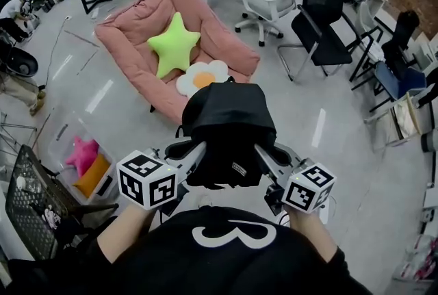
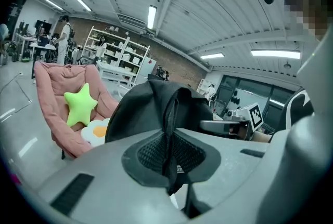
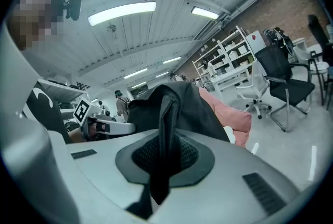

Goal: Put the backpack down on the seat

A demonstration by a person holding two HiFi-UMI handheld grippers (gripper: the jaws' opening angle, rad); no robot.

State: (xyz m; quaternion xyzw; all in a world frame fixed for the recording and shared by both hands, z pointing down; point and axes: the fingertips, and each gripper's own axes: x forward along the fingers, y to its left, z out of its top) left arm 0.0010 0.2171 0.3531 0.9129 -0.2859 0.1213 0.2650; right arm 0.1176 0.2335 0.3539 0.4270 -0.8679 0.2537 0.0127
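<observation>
Backpack [image 1: 229, 124] clamped by L gripper [image 1: 194, 152] & R gripper [image 1: 264, 154].

- Any writing to read here?
- One large white figure [image 1: 205, 237] like a 3, on the person's black shirt [image 1: 226, 270].
- And the small tag [image 1: 238, 167] at the lower edge of the black fabric backpack [image 1: 226, 119]?
- Too small to read. The white marker cubes [image 1: 147, 181] carry only black square patterns, no letters.

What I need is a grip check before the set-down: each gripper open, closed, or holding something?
Left gripper: closed on the black backpack, pinching its fabric.
Right gripper: closed on the same backpack's fabric.
</observation>
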